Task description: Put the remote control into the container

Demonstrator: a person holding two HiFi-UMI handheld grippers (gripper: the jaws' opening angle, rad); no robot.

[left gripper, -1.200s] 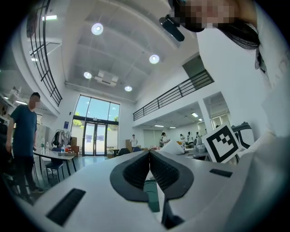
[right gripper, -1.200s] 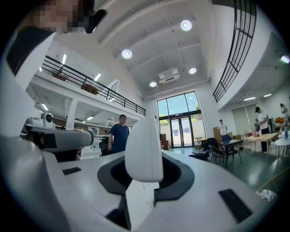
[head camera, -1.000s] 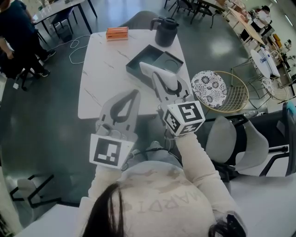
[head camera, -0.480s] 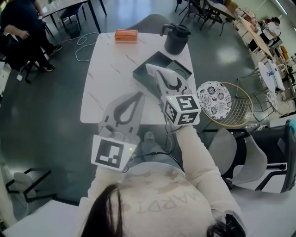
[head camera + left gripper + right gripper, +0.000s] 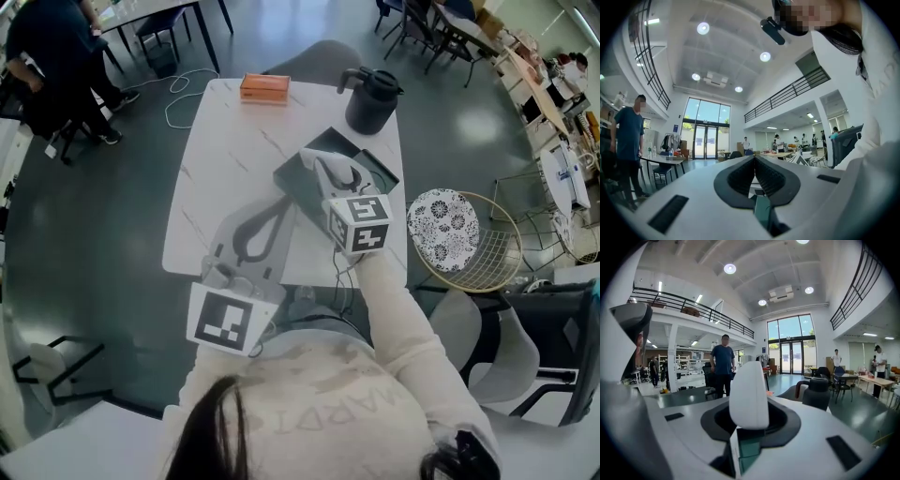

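Remote control (image 5: 749, 394), white, is pinched in the right tongs (image 5: 334, 178), its far end poking out past the jaws. Seen from the head, it sits right over the dark grey container (image 5: 289, 181) on the white tabletop (image 5: 225, 159); whether it touches the container can't be made out. The left tongs (image 5: 754, 161) are pressed together and empty, just left of the container. A black jug (image 5: 372, 98) and an orange box (image 5: 263, 87) stand at the far edge.
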